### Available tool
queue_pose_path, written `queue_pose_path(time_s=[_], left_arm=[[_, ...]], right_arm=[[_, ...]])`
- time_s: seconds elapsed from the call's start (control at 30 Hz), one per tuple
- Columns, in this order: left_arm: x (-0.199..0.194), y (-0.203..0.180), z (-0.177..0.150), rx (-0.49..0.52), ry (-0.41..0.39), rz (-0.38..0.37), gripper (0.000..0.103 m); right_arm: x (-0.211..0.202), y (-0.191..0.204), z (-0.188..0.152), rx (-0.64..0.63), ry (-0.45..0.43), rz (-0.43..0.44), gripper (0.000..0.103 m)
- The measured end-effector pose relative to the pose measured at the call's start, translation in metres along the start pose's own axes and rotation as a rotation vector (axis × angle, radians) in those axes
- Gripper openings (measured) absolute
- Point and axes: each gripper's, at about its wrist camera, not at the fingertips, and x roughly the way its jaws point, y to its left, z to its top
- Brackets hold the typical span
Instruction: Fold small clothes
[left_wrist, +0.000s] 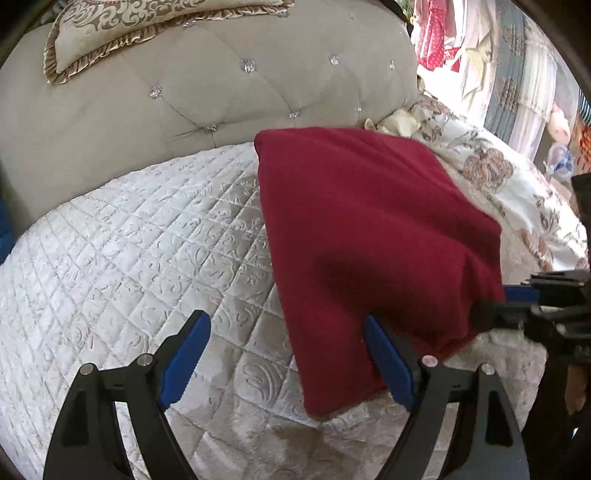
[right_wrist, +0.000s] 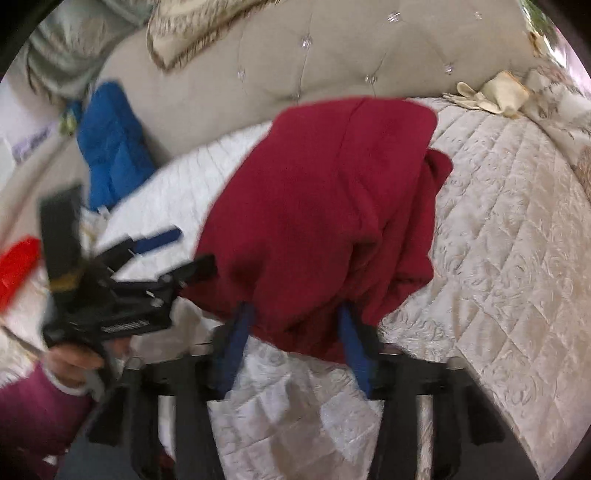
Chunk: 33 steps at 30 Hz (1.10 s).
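- While one dark red garment (left_wrist: 369, 236) lies on the white quilted bed cover (left_wrist: 129, 240), it fills the frame from centre to 3 o'clock in the left wrist view; its near edge is lifted off the quilt.
- One left gripper (left_wrist: 286, 343) has its two blue-padded fingers spread wide; the 4 o'clock finger touches the garment's edge, the 7 o'clock finger sits over bare quilt.
- One right gripper (right_wrist: 295, 328) has two blue fingers with a gap between them, their tips hidden under the garment's hem; whether they pinch cloth I cannot tell.
- One tufted beige headboard (left_wrist: 221, 103) spans 12 o'clock, with one frilled patterned cushion (left_wrist: 122, 29) on top.
- One folded blue cloth (right_wrist: 110, 144) leans at 10 o'clock in the right wrist view; one pair of cream gloves (right_wrist: 491, 96) lies at 1 o'clock.
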Motion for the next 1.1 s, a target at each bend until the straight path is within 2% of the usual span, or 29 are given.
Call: queue_pose_path(time_s=[0.17, 0.27, 0.33, 0.37, 0.4, 0.43, 0.5, 0.63, 0.7, 0.8, 0.83, 0.93, 1.1], left_arm=[[0.001, 0.004, 0.001, -0.027, 0.001, -0.028, 0.088], [0.000, 0.006, 0.003, -0.052, 0.007, -0.044, 0.088], [-0.004, 0.008, 0.004, -0.064, -0.002, -0.053, 0.088], [-0.006, 0.009, 0.005, -0.074, -0.008, -0.055, 0.088], [-0.007, 0.010, 0.006, -0.083, -0.011, -0.055, 0.088], [-0.008, 0.011, 0.009, -0.097, -0.015, -0.058, 0.088], [-0.007, 0.013, 0.013, -0.118, -0.013, -0.068, 0.088], [-0.002, 0.019, 0.022, -0.156, -0.002, -0.054, 0.088], [0.003, 0.020, 0.026, -0.161, 0.002, -0.038, 0.089], [0.012, 0.020, 0.033, -0.155, 0.005, -0.044, 0.090], [0.015, 0.020, 0.035, -0.158, 0.003, -0.052, 0.091], [0.025, 0.022, 0.042, -0.174, 0.004, -0.084, 0.093], [0.041, 0.024, 0.048, -0.188, 0.019, -0.110, 0.096]], right_arm=[[-0.018, -0.017, -0.010, -0.008, 0.014, -0.055, 0.000], [-0.011, -0.035, -0.014, 0.045, 0.042, -0.008, 0.000], [-0.021, -0.034, -0.014, 0.044, 0.013, 0.026, 0.001], [-0.030, -0.032, -0.013, 0.042, -0.016, 0.034, 0.009], [-0.038, -0.032, -0.012, 0.046, -0.043, 0.026, 0.024], [-0.044, -0.034, -0.010, 0.056, -0.065, 0.015, 0.036], [-0.048, -0.039, -0.001, 0.085, -0.100, 0.000, 0.043], [-0.027, -0.047, 0.026, 0.129, -0.143, -0.064, 0.043], [-0.007, -0.052, 0.041, 0.155, -0.127, -0.080, 0.045], [0.016, -0.065, 0.051, 0.164, -0.113, -0.115, 0.065], [0.022, -0.069, 0.053, 0.163, -0.109, -0.123, 0.069], [0.031, -0.086, 0.054, 0.202, -0.099, -0.086, 0.071], [0.036, -0.108, 0.052, 0.316, -0.135, 0.087, 0.071]])
